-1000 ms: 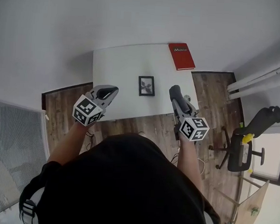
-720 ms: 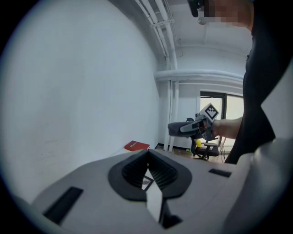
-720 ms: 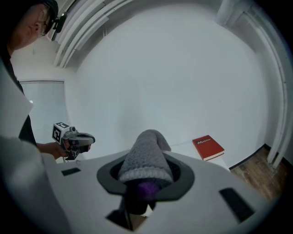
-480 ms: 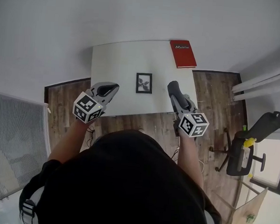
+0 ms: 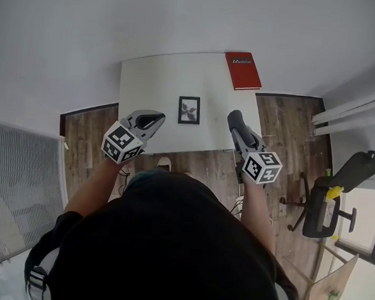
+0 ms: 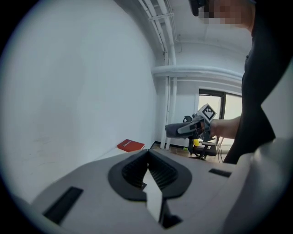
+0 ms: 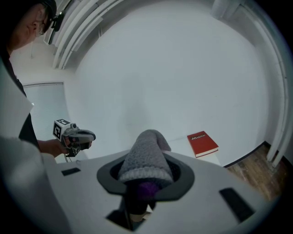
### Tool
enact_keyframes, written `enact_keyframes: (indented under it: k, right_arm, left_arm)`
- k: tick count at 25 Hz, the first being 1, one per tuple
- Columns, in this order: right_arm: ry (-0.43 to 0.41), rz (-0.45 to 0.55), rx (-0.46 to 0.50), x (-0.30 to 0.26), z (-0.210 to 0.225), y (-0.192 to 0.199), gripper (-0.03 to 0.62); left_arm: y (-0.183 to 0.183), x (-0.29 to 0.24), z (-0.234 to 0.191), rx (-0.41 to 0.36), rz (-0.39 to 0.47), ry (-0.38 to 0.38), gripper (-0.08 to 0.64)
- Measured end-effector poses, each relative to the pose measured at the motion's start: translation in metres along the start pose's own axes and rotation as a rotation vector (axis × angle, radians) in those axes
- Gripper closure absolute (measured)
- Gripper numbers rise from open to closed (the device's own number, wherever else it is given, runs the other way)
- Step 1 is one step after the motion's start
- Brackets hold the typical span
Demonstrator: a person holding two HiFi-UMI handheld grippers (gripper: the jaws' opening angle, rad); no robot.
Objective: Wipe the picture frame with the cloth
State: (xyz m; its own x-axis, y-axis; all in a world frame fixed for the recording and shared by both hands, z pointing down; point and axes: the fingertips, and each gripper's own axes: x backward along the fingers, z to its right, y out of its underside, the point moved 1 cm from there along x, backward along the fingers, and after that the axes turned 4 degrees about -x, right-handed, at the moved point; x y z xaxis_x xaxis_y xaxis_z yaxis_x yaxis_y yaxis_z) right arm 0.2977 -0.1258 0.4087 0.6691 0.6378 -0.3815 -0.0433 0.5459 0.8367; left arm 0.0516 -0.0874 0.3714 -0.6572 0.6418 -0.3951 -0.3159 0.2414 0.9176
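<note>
In the head view the picture frame (image 5: 189,110) lies flat near the middle of the white surface (image 5: 151,79), in the upper centre of the view; it is small and dark-rimmed. A red book (image 5: 242,70) lies at the surface's upper right corner, well apart from the picture frame.

The left gripper (image 5: 155,119) shows over the lower left part of the surface, to the left of the picture frame and apart from it; its own view shows the jaws pressed together with nothing between them. The right gripper (image 5: 236,119) shows over the lower right part of the surface, to the right of the picture frame and not touching it; its jaws are closed on a grey fleecy cloth (image 7: 146,157), which bulges out ahead of them in a rounded hump.

Both grippers point toward the top of the head view; a black office chair (image 5: 325,200) stands on the wooden floor (image 5: 285,127) at the right.
</note>
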Motion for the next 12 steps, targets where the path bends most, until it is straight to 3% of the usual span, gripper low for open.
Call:
enact_keyframes:
  k: [12]
  right_arm:
    - [-0.021, -0.039, 0.03, -0.021, 0.006, -0.007, 0.492]
  left_arm:
    - [0.005, -0.021, -0.017, 0.038, 0.022, 0.002, 0.549]
